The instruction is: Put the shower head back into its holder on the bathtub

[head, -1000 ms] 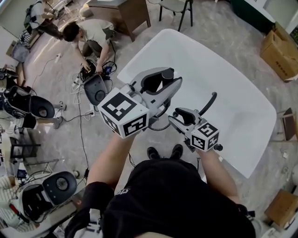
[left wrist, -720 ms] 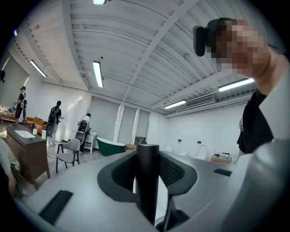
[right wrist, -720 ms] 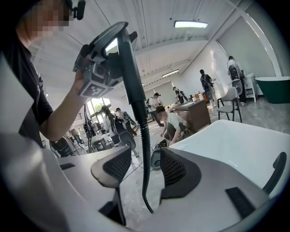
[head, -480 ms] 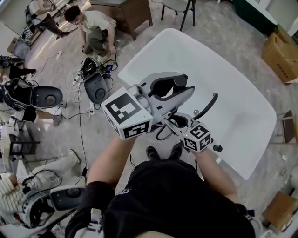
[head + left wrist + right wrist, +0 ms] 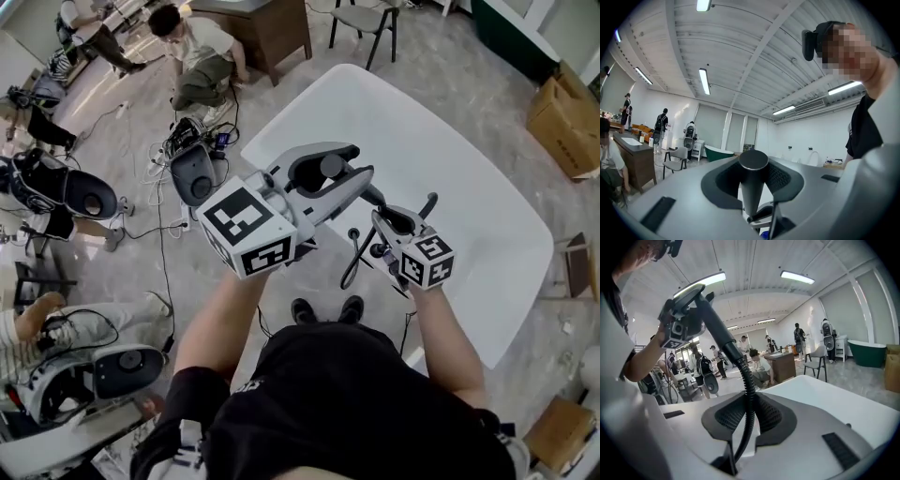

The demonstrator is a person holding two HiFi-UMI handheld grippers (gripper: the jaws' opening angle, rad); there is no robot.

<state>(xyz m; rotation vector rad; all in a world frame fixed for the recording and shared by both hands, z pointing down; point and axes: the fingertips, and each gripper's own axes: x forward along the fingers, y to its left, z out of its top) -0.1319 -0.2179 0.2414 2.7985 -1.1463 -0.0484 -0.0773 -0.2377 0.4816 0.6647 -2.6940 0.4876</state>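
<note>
1. shower head (image 5: 327, 167) pinched in left gripper (image 5: 356, 167), held in the air over the tub's (image 5: 459, 141) near left edge, not touching the tub.
2. seen along left gripper's own jaws: both jaws pressed onto the dark handle, with the round end cap turned toward the camera.
3. hose (image 5: 352, 262) pinched in right gripper (image 5: 392, 225), jaws closed around it, just above the tub's near edge, to the right of the shower head.
4. seen along right gripper's own jaws: ribbed hose rising from between the jaws and curving up to the shower head in left gripper.
5. slack of the hose hanging in a dark loop off the tub's near side, below both grippers.
6. dark curved fitting (image 5: 428, 202) at the tub's near edge, just past right gripper; cannot tell whether this is the holder.
7. off the tub's far left corner: wooden desk (image 5: 267, 23), and a person (image 5: 202, 56) crouched on the floor beside it.
8. chair (image 5: 366, 17) beyond the tub's far end; cardboard box (image 5: 562, 108) off the tub's right side.
</note>
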